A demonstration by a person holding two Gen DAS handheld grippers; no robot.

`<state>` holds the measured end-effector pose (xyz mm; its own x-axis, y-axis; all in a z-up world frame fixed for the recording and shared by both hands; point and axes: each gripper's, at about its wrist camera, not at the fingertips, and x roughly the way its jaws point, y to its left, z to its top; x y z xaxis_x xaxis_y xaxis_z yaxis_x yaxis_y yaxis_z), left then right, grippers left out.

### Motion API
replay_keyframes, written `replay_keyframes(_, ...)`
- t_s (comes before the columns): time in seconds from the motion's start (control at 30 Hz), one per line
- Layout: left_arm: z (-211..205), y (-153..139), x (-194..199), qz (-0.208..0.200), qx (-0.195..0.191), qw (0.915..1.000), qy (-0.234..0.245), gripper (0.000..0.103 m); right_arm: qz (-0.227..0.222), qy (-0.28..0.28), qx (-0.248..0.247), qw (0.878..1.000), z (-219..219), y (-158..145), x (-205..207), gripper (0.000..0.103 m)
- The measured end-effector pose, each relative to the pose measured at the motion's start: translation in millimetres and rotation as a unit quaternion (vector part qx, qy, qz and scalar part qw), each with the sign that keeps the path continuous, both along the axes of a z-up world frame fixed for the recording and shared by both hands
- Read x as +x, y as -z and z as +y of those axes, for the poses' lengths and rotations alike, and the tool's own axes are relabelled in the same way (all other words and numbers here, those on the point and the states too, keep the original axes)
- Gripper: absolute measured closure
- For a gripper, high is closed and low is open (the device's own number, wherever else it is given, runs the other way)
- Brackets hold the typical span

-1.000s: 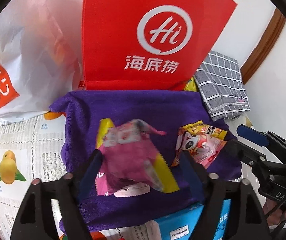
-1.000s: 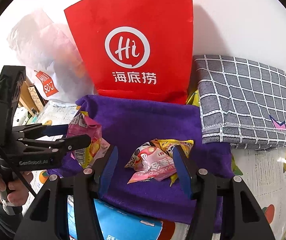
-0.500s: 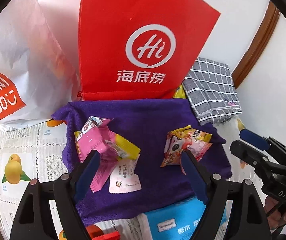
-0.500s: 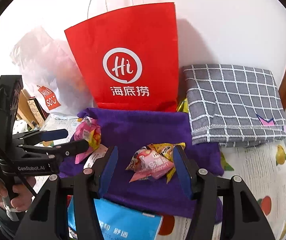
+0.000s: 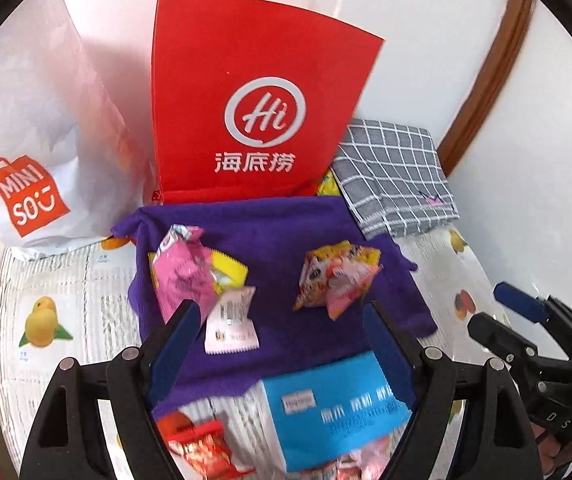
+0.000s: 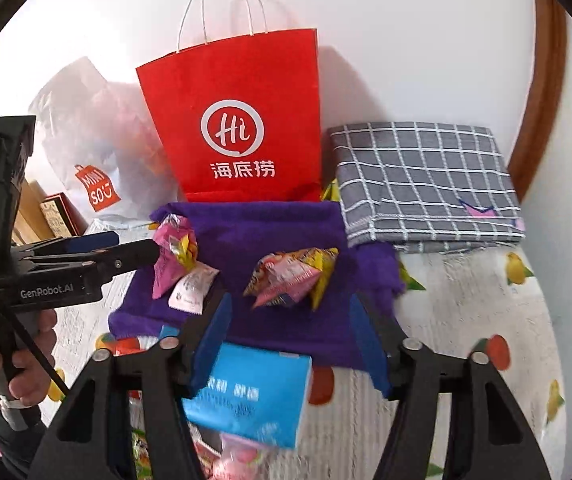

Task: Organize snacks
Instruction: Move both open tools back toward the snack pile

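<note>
Left wrist view: the left gripper (image 5: 282, 340) is pulling back, jaws apart and empty, its pink snack pile (image 5: 196, 276) dropped on the purple cloth's (image 5: 286, 232) left half.

Right wrist view: the right gripper (image 6: 289, 332) has just been opening, nothing between its jaws; the second snack pile (image 6: 289, 276) lies mid-cloth. Both drops look done.

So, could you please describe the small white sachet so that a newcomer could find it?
Find the red bag; the purple cloth lies before it. On the cloth's left, the white sachet lies against the pink packet, the only white one.
</note>
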<state>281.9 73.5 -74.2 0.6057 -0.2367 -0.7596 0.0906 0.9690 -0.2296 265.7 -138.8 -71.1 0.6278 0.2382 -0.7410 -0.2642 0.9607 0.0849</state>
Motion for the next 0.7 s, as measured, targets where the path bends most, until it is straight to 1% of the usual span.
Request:
replay_keyframes(0.2, -0.5, -6.9, -41.8, -0.008, 0.007, 0.9999, -0.005, 0.022, -0.006, 0.011, -0.009, 1.0, -5.7, -4.5, -35.2, 0.029)
replay_keyframes(0.37, 6.2, -13.2, -75.0, -0.015, -0.002, 0.9998, -0.014, 0.022, -0.005, 0.008, -0.011, 1.0, -6.9, -2.1, -60.2, 0.028)
replay_keyframes(0.57, 10.3, -18.5, -114.5, -0.033, 0.013, 0.9991, -0.022, 0.022, -0.007, 0.011, -0.013, 1.0, -11.2, 4.2, -86.2, 0.028)
replay_keyframes(0.7, 14.5, -13.5, -132.6, -0.029, 0.018, 0.9989, -0.033, 0.022, -0.006, 0.011, -0.015, 1.0, -13.8, 12.5, -98.8, 0.028)
